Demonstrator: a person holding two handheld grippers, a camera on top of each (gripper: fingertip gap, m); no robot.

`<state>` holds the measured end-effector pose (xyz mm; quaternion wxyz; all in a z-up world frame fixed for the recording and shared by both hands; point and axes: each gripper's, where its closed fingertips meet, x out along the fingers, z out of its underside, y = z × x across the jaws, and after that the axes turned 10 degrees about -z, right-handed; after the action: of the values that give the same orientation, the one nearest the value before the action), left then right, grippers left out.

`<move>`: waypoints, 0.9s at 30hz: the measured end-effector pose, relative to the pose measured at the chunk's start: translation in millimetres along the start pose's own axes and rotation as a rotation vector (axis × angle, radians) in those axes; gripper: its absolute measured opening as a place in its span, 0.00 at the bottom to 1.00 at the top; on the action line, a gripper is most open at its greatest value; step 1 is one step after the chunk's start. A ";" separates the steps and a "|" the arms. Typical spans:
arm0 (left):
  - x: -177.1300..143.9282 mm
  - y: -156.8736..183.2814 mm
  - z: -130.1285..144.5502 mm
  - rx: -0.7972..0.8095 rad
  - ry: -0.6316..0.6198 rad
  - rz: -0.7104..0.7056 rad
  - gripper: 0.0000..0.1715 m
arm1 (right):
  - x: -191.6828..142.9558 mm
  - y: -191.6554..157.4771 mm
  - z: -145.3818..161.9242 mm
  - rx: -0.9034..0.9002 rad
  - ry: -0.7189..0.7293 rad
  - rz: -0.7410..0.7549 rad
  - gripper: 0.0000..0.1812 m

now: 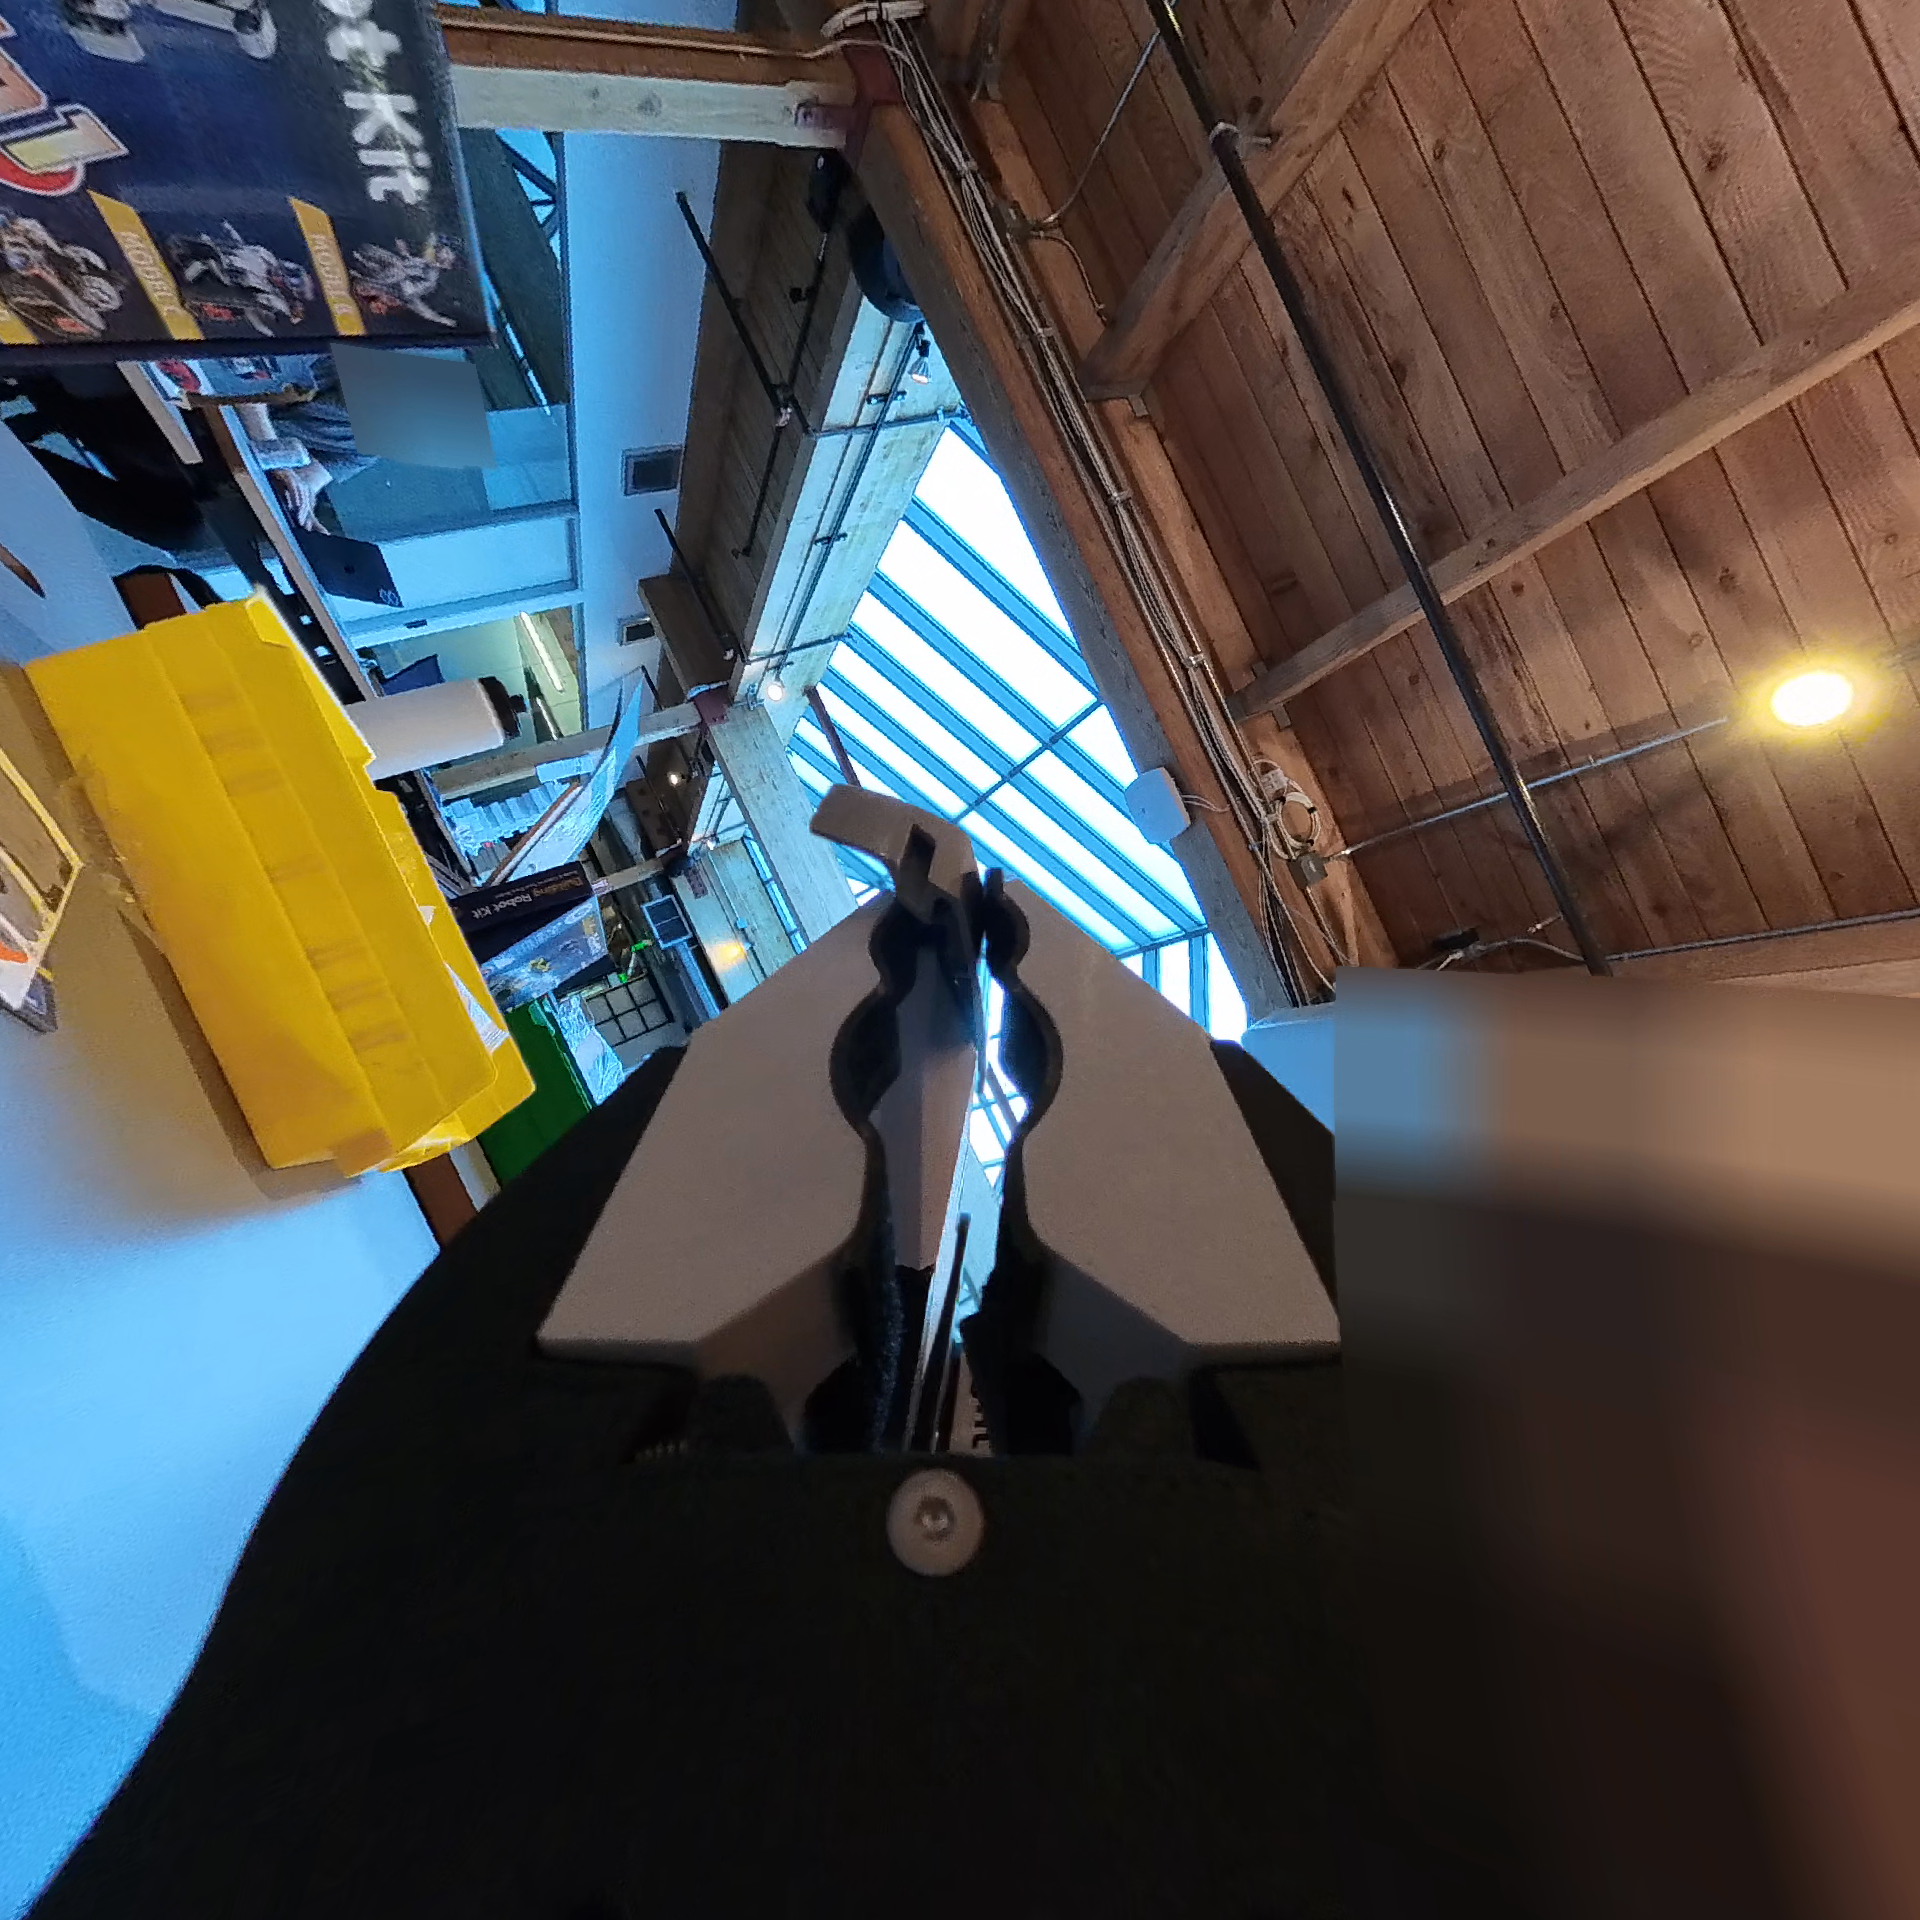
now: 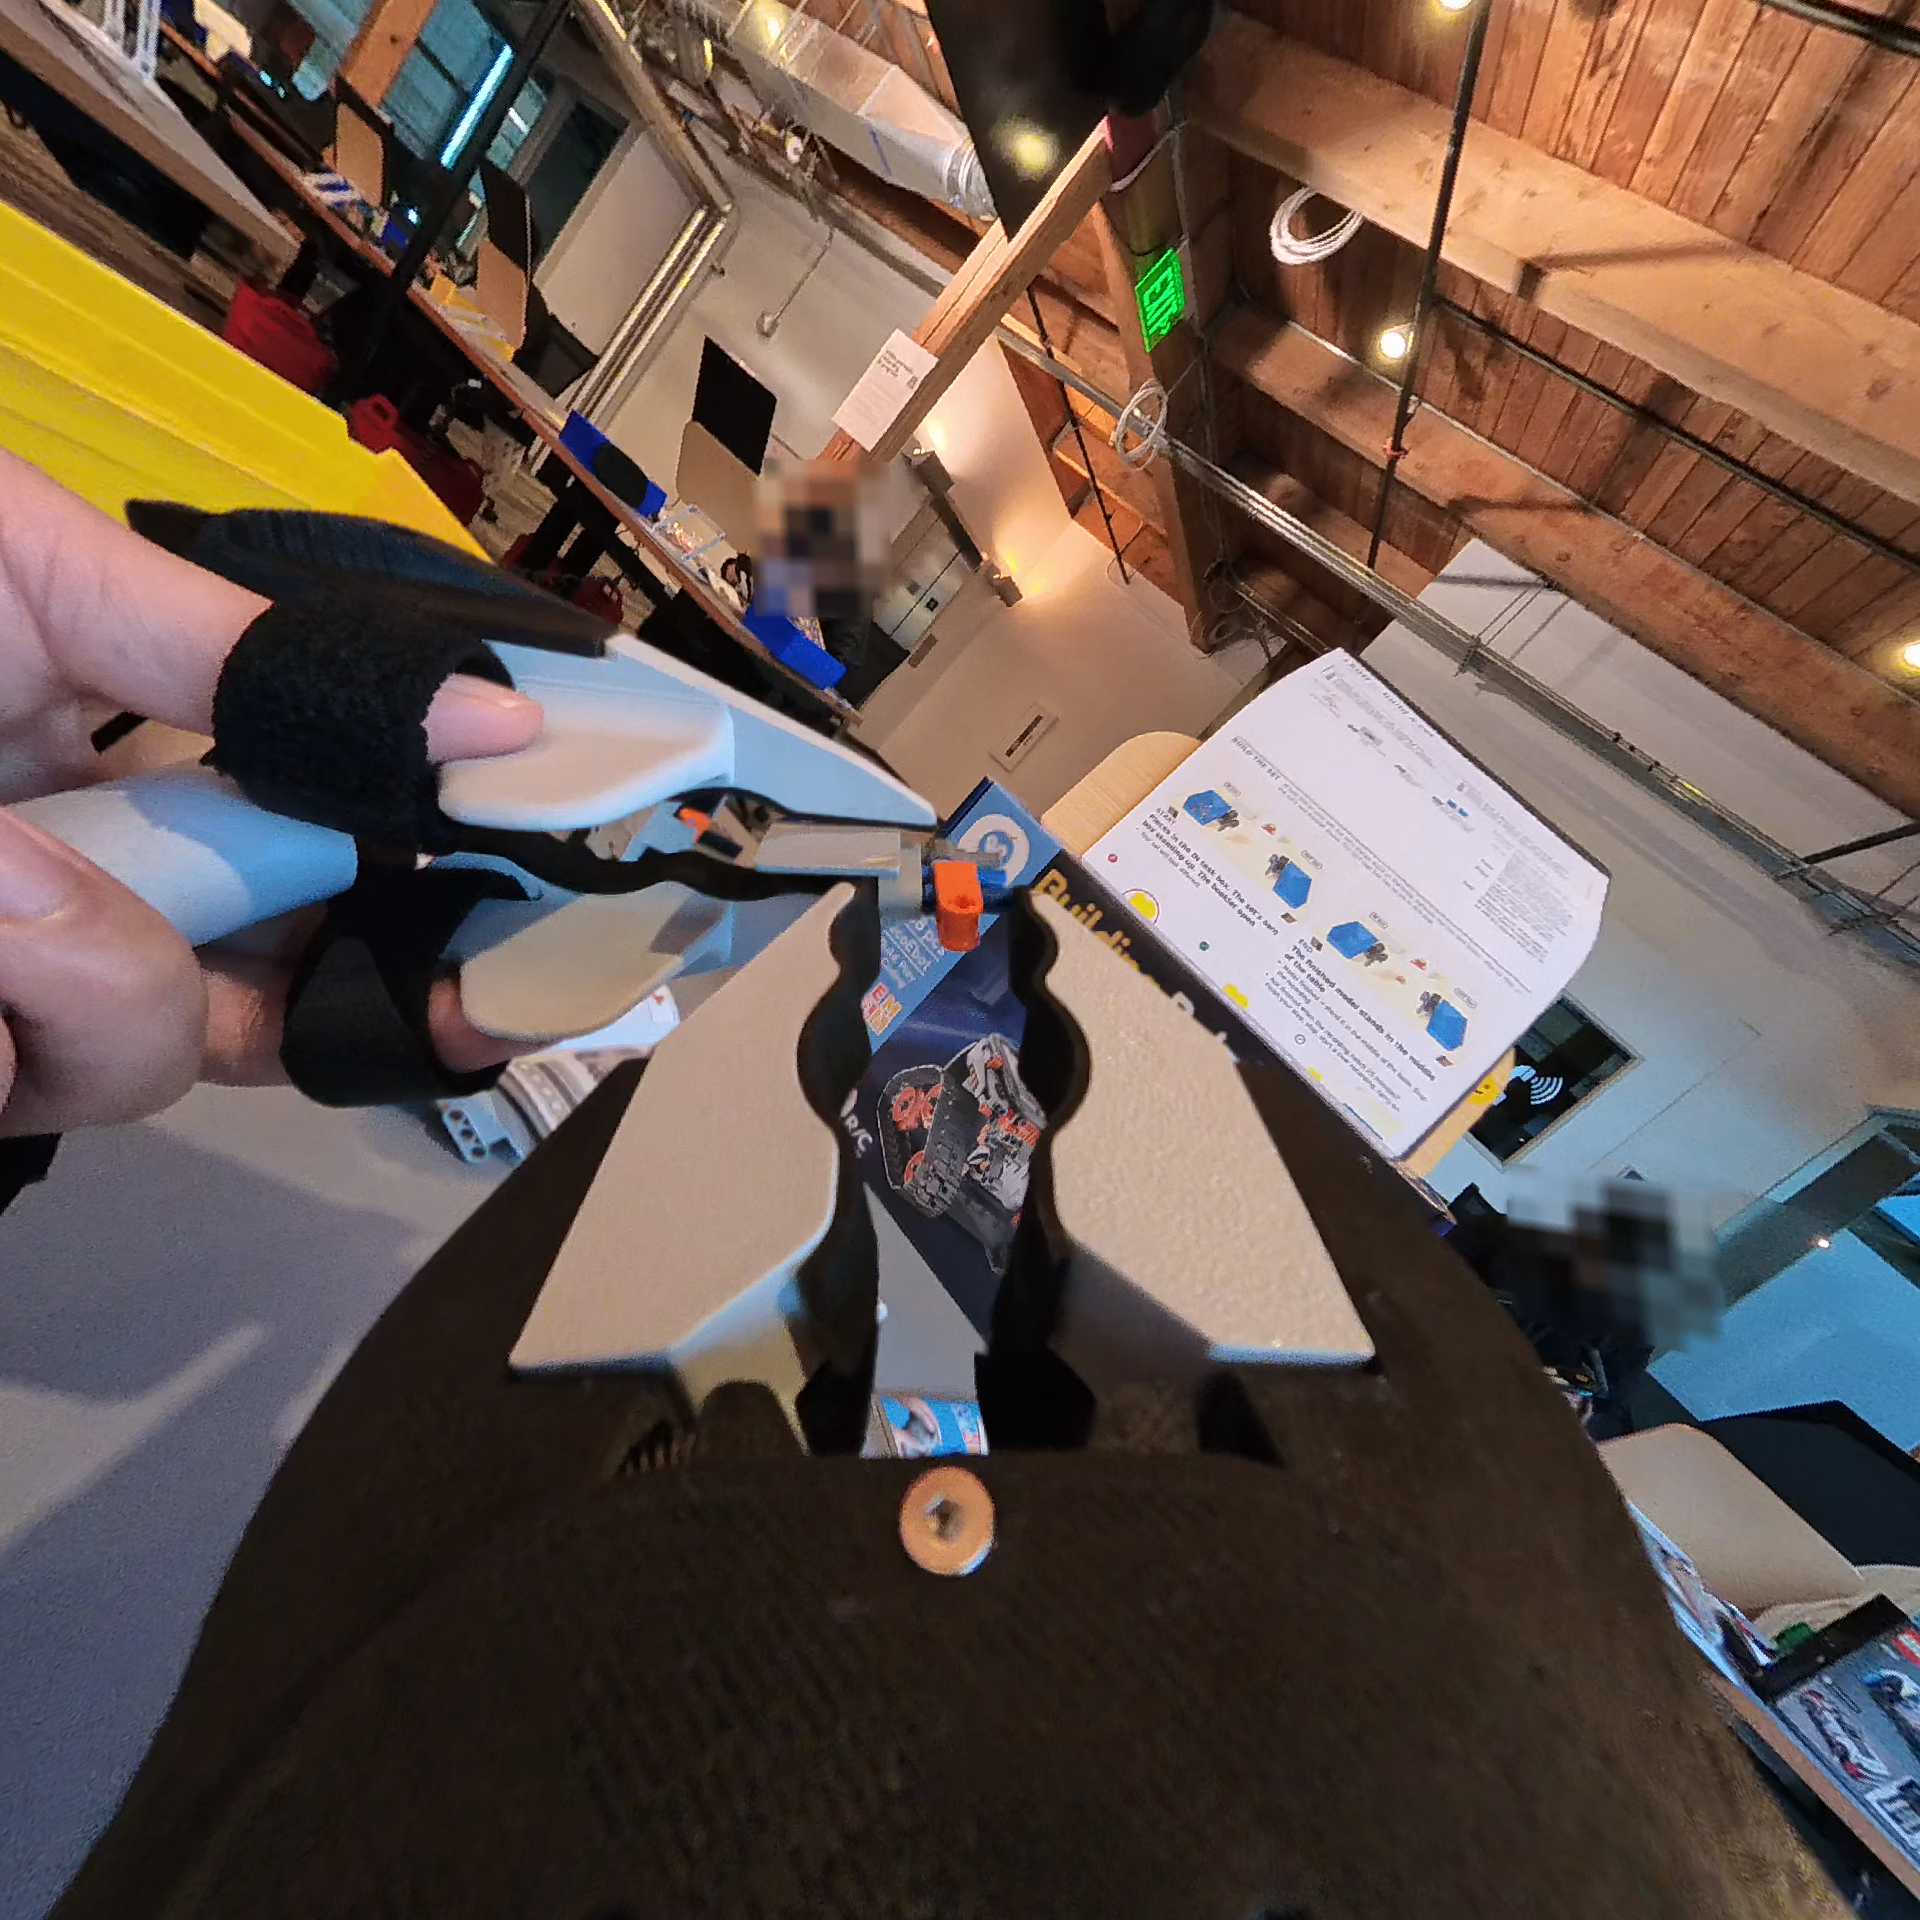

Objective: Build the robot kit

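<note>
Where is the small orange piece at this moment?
In the right wrist view, the orange piece sits at the tip of the left gripper, just ahead of the right gripper.

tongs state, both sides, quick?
Left tongs: shut on grey piece.
Right tongs: open; orange piece shows between the tips, not gripped.

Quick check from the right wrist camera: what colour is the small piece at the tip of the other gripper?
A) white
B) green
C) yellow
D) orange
D: in the right wrist view the left gripper comes in from the left, and an orange piece sits at its tips on a small grey part, just ahead of the right gripper, whose fingers stand apart with nothing between them.
</note>
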<state>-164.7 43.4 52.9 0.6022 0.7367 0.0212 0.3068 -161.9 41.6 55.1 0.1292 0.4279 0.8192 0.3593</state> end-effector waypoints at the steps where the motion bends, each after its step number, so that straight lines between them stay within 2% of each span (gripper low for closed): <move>1: -0.6 -1.9 -0.8 -0.008 0.006 -0.001 0.06 | 0.8 -1.1 1.6 -0.006 -0.009 -0.005 0.13; 12: -6.0 -14.2 -7.7 -0.033 0.042 -0.037 0.06 | 6.6 -9.3 12.6 -0.036 -0.063 -0.033 0.13; 16: -3.8 -12.2 -9.5 0.006 0.033 -0.052 0.06 | 8.7 -6.2 12.2 0.081 -0.006 -0.034 0.14; 21: -3.8 -13.3 -8.6 0.048 0.031 -0.081 0.06 | 7.7 -7.5 11.2 0.030 -0.010 -0.014 0.14; 25: -5.4 -14.6 -8.6 0.057 0.025 -0.084 0.06 | 8.2 -10.0 13.5 0.060 -0.007 -0.037 0.14; 27: -5.1 -10.3 -4.2 0.053 -0.016 -0.058 0.06 | 4.8 -8.7 9.7 0.087 0.031 -0.055 0.14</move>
<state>-167.4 47.9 41.8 0.5912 0.7540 0.0458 0.2826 -165.0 46.8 42.7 0.1078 0.4049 0.8473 0.3263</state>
